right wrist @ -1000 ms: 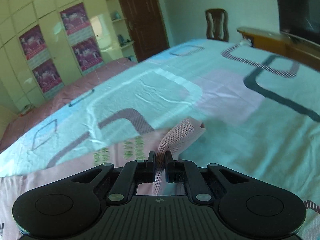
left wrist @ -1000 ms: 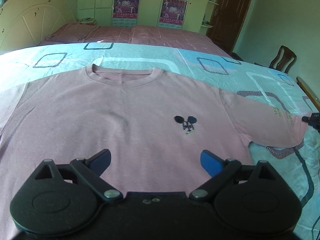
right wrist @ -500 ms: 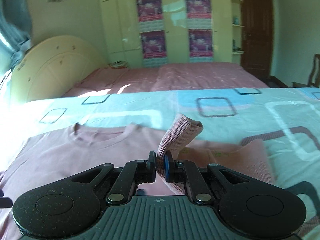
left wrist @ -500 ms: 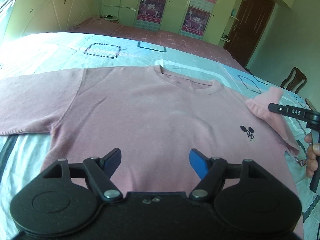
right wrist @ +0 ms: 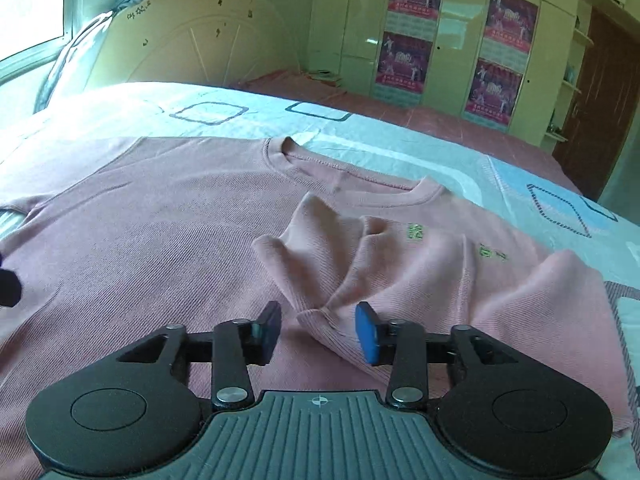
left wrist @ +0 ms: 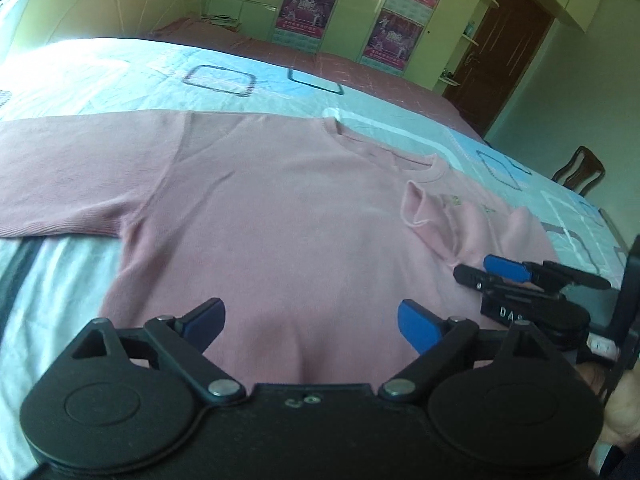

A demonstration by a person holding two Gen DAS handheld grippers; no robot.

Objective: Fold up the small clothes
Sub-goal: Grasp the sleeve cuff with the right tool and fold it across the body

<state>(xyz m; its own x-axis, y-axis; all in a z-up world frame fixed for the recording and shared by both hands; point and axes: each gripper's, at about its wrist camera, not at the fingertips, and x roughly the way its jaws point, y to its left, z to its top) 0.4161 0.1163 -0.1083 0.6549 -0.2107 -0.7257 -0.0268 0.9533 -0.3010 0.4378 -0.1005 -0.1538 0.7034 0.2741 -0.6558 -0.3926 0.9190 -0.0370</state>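
A pink long-sleeved shirt (left wrist: 280, 208) lies flat, front up, on the patterned bed sheet (left wrist: 120, 76); it also shows in the right wrist view (right wrist: 160, 240). Its right sleeve (right wrist: 360, 264) is folded in across the chest, its cuff (right wrist: 324, 320) lying loose between my right gripper's (right wrist: 318, 334) open fingers. The left sleeve (left wrist: 72, 184) lies stretched out to the left. My left gripper (left wrist: 310, 320) is open and empty above the shirt's lower front. The right gripper (left wrist: 496, 272) shows in the left wrist view at the right.
The bed's cream headboard (right wrist: 192, 40) stands at the far left. Wardrobe doors with posters (right wrist: 452, 40) line the back wall. A dark wooden door (left wrist: 500, 52) and a wooden chair (left wrist: 580, 168) are at the right. The sheet's right edge (right wrist: 624, 308) lies beside the folded sleeve.
My right gripper carried the right sleeve cuff across onto the chest and opened, letting it go. My left gripper has swung left; it stays open.
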